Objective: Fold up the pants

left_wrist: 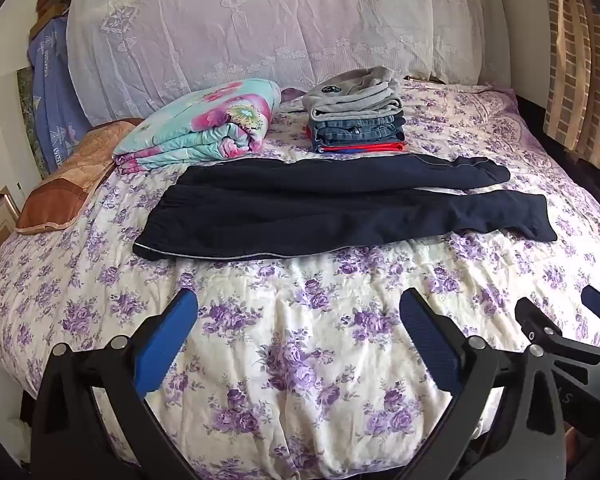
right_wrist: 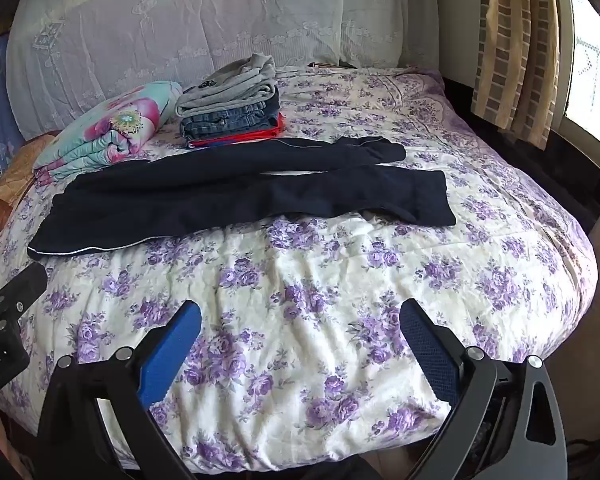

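Note:
Dark navy pants (left_wrist: 320,212) lie spread flat across the bed, waistband at the left, both legs stretched to the right; they also show in the right wrist view (right_wrist: 236,196). My left gripper (left_wrist: 300,320) is open and empty, held above the near part of the bed, well short of the pants. My right gripper (right_wrist: 300,324) is open and empty too, beside the left one, over the near bedspread. Part of the right gripper (left_wrist: 560,344) shows at the right edge of the left wrist view.
A bedspread with purple flowers (left_wrist: 300,360) covers the bed. Behind the pants stand a stack of folded clothes (left_wrist: 356,116) and a folded floral quilt (left_wrist: 204,124). A brown pillow (left_wrist: 68,188) lies at the left. A lace-covered headboard (left_wrist: 260,20) and a curtain (right_wrist: 516,40) border the bed.

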